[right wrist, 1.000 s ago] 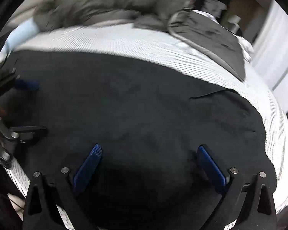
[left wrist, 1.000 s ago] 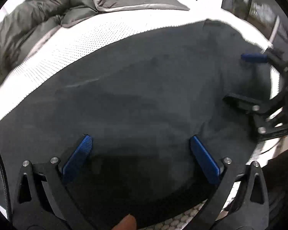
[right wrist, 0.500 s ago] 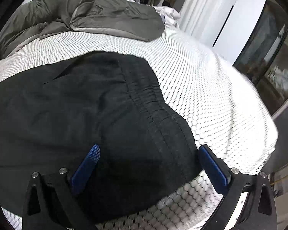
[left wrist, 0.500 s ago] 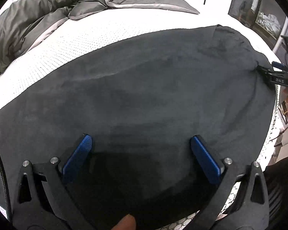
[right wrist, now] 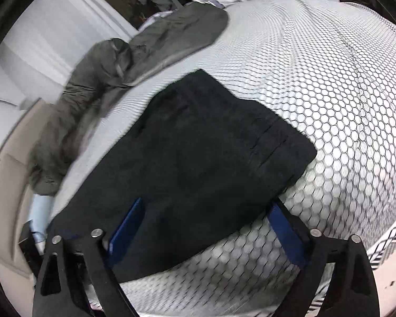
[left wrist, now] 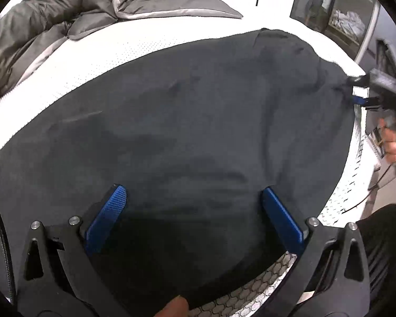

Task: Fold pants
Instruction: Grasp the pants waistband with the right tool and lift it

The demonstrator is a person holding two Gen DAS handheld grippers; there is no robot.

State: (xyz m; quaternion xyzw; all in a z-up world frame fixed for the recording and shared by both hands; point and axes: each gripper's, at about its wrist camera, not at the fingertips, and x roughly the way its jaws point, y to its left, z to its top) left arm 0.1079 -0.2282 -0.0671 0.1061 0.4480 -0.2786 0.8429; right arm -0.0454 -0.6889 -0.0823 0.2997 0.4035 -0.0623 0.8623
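Black pants (left wrist: 184, 121) lie spread flat on a bed with a white honeycomb-pattern cover (right wrist: 330, 84). My left gripper (left wrist: 192, 203) is open and empty, low over the pants near their front edge. My right gripper (right wrist: 206, 214) is open and empty, with its jaws straddling the front corner of the waistband end (right wrist: 274, 148). The right gripper also shows at the right edge of the left wrist view (left wrist: 367, 92), at the pants' far right corner.
A crumpled grey duvet (left wrist: 52, 23) lies at the back of the bed, also in the right wrist view (right wrist: 134, 60). The bed's front edge (left wrist: 264, 288) is just below my left gripper. Shelves and furniture (left wrist: 338, 13) stand beyond the bed at right.
My right gripper has swung from over the middle of the pants out to the waistband corner. The left gripper has stayed low and open over the pants.
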